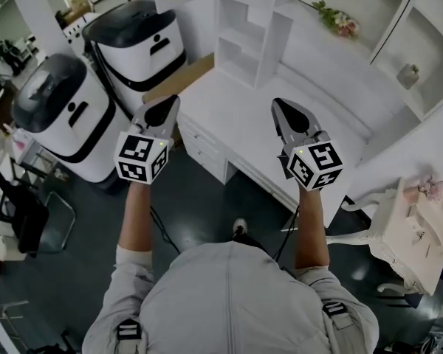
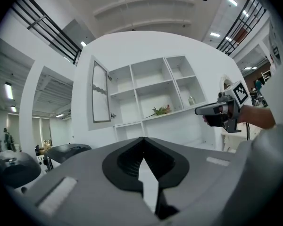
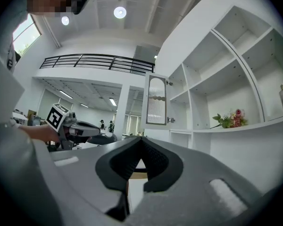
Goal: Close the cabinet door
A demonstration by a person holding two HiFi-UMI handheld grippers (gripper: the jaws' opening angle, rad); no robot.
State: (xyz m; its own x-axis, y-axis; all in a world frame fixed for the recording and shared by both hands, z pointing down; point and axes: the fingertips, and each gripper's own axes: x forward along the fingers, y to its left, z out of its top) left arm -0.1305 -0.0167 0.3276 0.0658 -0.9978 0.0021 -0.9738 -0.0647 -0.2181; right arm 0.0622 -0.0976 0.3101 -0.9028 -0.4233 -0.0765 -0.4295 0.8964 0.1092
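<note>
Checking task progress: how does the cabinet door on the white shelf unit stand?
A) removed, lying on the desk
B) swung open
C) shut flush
B: the cabinet door stands swung out from the shelf unit, its panel turned away from the open shelves.

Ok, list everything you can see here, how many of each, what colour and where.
cabinet door: one, white with a ribbed pane, standing open at the shelf unit's left end
shelf unit: one, white, behind the desk
flowers: one sprig, pink and green, on a shelf
bottle: one, small, pale, on a shelf right of the flowers
desk: one, white, with drawers, ahead of the person
round machines: two, white with black tops, left of the desk
chair: one, black, far left
left tool: one, grey with marker cube, shut, empty
right tool: one, grey with marker cube, shut, empty
</note>
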